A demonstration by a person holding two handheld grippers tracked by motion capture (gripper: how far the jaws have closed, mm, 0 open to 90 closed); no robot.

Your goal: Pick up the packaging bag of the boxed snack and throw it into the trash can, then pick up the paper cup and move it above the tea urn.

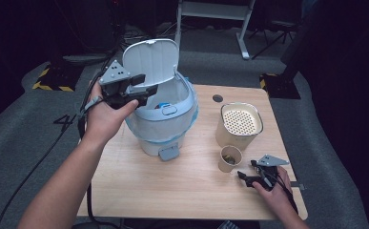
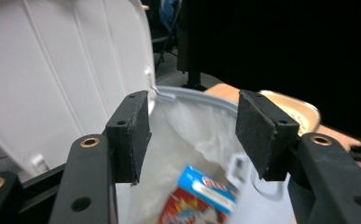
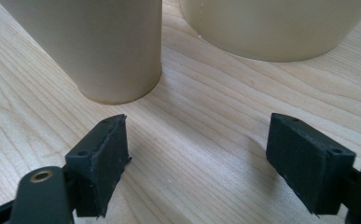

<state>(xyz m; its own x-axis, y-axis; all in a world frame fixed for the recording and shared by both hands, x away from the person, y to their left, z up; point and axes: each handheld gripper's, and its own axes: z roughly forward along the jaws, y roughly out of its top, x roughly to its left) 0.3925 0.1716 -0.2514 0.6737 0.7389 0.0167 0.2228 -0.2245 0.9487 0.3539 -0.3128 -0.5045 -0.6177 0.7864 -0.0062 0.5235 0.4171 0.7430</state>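
I have the left gripper (image 1: pixel 141 86) up at the bin (image 1: pixel 165 119), which stands at about eleven o'clock from the table's (image 1: pixel 139 186) middle. Its jaws are spread wide with nothing between them, hanging over the rim just beside the raised lid (image 1: pixel 151 59). Looking along those jaws in the left gripper view, I see a small red and blue packet (image 2: pixel 199 196) lying down inside the white liner (image 2: pixel 187 130), blurred, so I cannot read it. I judge that piece of rubbish is in the bin and that part of the work is done.

My right gripper (image 1: pixel 246 177) rests low on the table at about four o'clock, jaws also wide and empty. In the right gripper view the paper cup (image 3: pixel 92 46) stands just ahead at eleven o'clock of the jaws, near but not touching. From above, the cup (image 1: pixel 230 159) has something brownish in it; I cannot tell what. Behind it, at one o'clock, stands the cream container (image 1: pixel 238 125) with a perforated top.

What is left, as I read it: the cup is ungrasped, and the lid is open.
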